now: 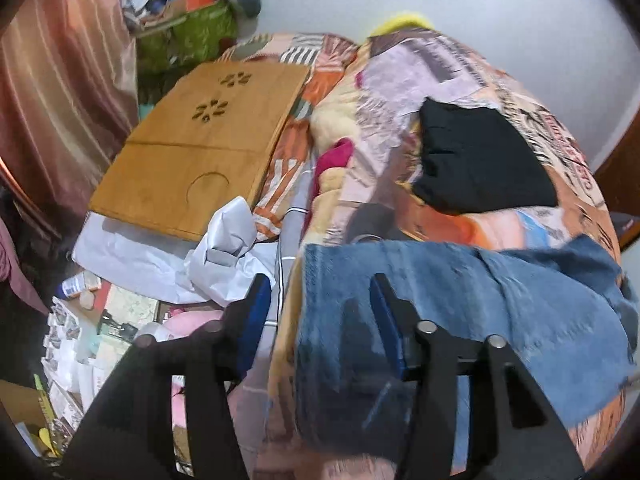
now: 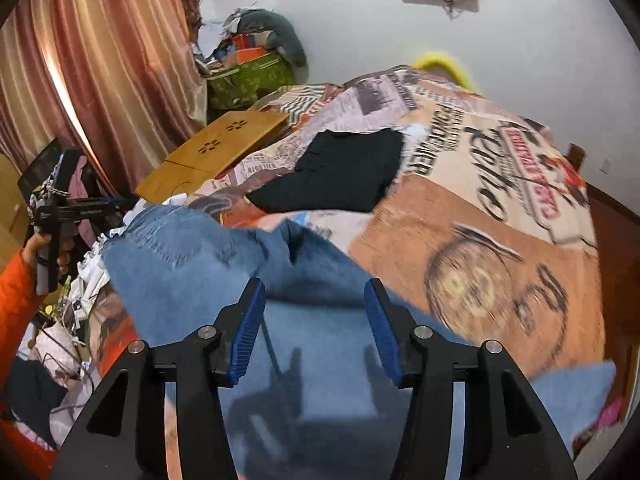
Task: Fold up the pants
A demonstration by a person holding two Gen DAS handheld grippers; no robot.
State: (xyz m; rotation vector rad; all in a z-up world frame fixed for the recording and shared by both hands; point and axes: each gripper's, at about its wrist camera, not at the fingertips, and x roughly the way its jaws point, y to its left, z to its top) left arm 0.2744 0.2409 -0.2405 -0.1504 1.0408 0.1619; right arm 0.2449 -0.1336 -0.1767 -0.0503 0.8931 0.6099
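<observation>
While both sets of jaws stand parted with nothing pinched between the pads, the left gripper (image 1: pixel 316 320) and the right gripper (image 2: pixel 314 324) are seen poised above the blue jeans (image 2: pixel 280 320), which are spread on the printed bedspread (image 2: pixel 500 248). From the right wrist view, the denim is found directly under the claw and runs out toward ten o'clock, where a faded, fraying hem is seen; the left gripper is also glimpsed there, held in a hand (image 2: pixel 48 256) at nine o'clock. A folded black garment (image 2: pixel 340 176) is laid beyond at twelve o'clock, a wooden board (image 1: pixel 200 152) at eleven.

The denim is judged heavy, soft and limp but not slippery; it would best be taken at a hem or waistband edge, several layers together. The waistband cannot be made out, the cloth being blurred and cut off below by the fingers.
</observation>
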